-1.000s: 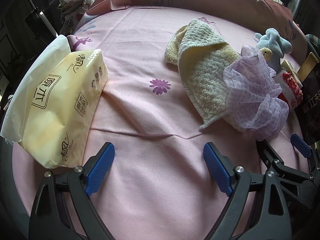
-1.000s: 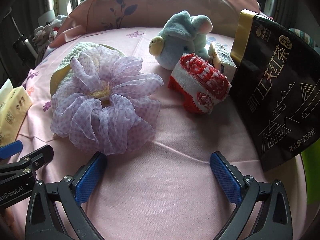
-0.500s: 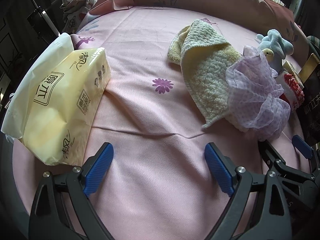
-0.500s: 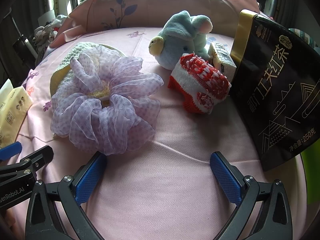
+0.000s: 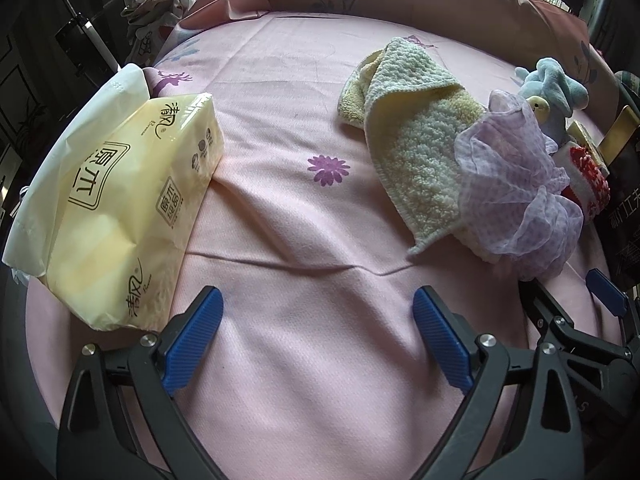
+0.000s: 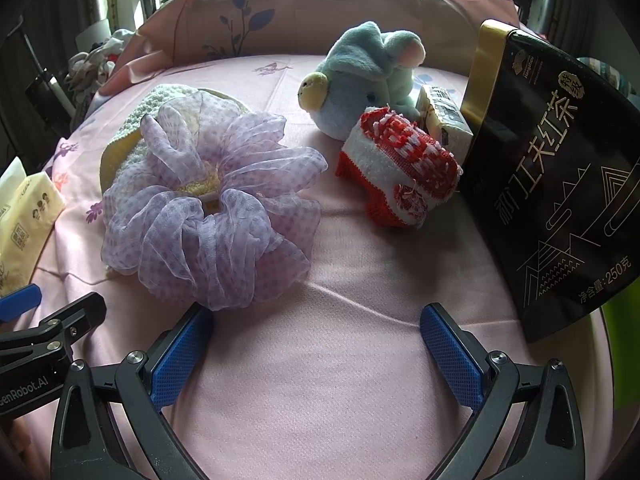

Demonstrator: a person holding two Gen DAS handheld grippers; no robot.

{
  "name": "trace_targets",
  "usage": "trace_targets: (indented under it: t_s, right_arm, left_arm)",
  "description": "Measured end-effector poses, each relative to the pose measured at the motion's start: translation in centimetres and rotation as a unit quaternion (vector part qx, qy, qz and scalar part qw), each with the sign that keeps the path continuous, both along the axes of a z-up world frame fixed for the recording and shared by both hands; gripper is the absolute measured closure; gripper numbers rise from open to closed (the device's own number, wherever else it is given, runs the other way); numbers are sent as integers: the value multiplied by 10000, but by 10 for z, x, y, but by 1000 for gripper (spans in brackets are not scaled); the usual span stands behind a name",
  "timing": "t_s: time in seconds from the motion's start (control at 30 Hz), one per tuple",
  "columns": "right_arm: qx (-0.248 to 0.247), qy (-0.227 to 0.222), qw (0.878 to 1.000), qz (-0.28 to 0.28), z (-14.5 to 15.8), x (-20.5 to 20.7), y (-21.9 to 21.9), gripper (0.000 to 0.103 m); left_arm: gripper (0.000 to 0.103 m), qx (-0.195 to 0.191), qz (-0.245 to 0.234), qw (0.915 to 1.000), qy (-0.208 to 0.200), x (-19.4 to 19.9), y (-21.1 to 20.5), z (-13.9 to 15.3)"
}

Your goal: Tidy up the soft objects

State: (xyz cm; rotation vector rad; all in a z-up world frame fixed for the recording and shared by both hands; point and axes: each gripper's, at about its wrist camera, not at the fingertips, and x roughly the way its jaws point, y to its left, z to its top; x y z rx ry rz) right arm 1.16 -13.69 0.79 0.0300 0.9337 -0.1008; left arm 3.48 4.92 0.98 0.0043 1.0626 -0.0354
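On the pink bedsheet [image 5: 280,168] lie a yellow tissue pack [image 5: 124,208] at the left and a folded yellow-green towel [image 5: 420,148] at the right. A purple gauze scrunchie [image 6: 208,212] rests on the towel's near end. Beside it are a blue plush toy [image 6: 360,80] and a red-and-white knitted piece [image 6: 400,168]. My left gripper [image 5: 318,320] hovers over bare sheet just right of the tissue pack, its jaws opening with nothing between them. My right gripper [image 6: 316,332] stands open over bare sheet, its left finger close to the scrunchie's near edge.
A tall black tea bag [image 6: 560,184] stands at the right with a small carton [image 6: 444,120] behind it. A pink pillow [image 6: 320,12] lines the far edge. Clothes [image 5: 160,4] are piled at the far left. Open sheet lies between tissue pack and towel.
The left gripper's view has crept slightly toward the tissue pack and its jaws stand a touch wider. The right gripper and all the objects have stayed put.
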Motion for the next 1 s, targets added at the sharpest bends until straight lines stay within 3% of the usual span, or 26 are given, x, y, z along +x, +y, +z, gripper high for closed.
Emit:
trace_targets:
  t_s: [0.53, 1.0]
  right_arm:
    - [6, -1, 10000, 2, 0, 0, 0, 0]
    - [0, -19, 10000, -3, 0, -1, 0, 0]
  left_arm:
    - [6, 7, -5, 10000, 30, 0, -2, 0]
    - [6, -369, 52, 9993, 86, -3, 5, 6]
